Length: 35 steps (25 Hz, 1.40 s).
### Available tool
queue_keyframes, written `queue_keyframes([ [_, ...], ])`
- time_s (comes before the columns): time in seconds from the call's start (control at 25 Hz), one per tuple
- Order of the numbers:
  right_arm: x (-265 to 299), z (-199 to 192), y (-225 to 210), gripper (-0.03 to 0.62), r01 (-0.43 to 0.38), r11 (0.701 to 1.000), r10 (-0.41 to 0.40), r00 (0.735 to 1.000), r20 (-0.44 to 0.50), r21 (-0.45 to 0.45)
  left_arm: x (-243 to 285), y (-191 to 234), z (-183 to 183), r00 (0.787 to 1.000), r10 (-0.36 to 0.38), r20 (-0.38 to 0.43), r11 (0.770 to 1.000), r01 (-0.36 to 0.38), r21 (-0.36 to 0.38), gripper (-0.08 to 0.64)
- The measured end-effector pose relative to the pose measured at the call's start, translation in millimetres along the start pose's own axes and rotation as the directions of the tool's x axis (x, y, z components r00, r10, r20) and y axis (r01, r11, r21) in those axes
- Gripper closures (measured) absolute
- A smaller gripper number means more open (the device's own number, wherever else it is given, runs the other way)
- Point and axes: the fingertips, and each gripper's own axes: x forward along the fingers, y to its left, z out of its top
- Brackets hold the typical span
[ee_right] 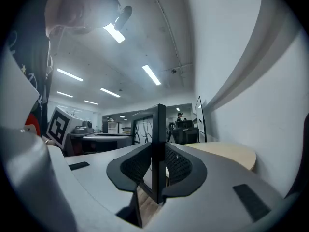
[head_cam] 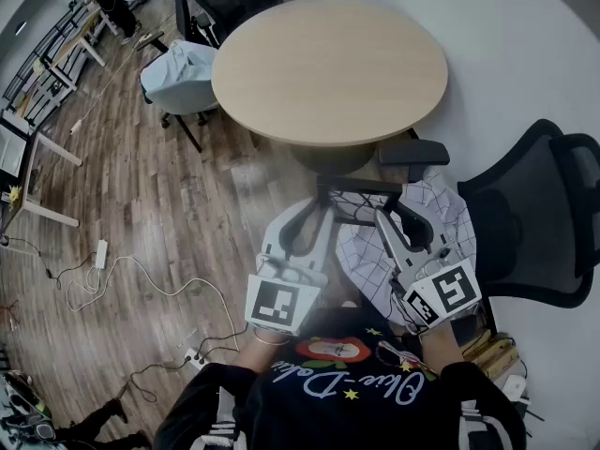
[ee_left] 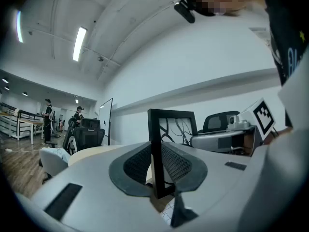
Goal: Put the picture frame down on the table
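I hold a black picture frame [head_cam: 370,188], with a white print of dark lines, between both grippers, in the air short of the round wooden table [head_cam: 328,68]. My left gripper [head_cam: 302,216] is shut on the frame's left edge. In the left gripper view that edge [ee_left: 156,144] stands upright between the pads of the left gripper [ee_left: 157,180]. At the opposite side my right gripper [head_cam: 405,223] is shut on the frame. Its own view shows the frame's edge [ee_right: 158,139] clamped between the dark pads of the right gripper [ee_right: 158,178]. The tabletop is bare.
A black mesh office chair [head_cam: 544,214] stands at the right near the white wall. Another chair under a pale cover [head_cam: 178,78] sits left of the table. Cables and a power strip [head_cam: 192,354] lie on the wood floor. Desks [head_cam: 28,157] line the far left.
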Motion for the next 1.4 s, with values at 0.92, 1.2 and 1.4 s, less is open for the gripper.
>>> queue_keyframes([
  [0.92, 26, -3, 19, 0.518, 0.052, 0.999, -0.053, 0.998, -0.019, -0.006, -8, 31, -3, 0.999, -0.038, 0.002, 0.999, 0.038, -0.004, 0.511],
  [1.2, 46, -5, 27, 0.518, 0.069, 0.998, -0.069, 0.997, -0.017, -0.007, -10, 53, -5, 0.998, -0.056, 0.002, 0.998, 0.056, 0.006, 0.511],
  [1.4, 66, -6, 38, 0.518, 0.08, 0.997, -0.08, 0.997, -0.022, -0.002, -14, 76, -4, 0.998, -0.068, -0.002, 0.998, 0.068, 0.0, 0.509],
])
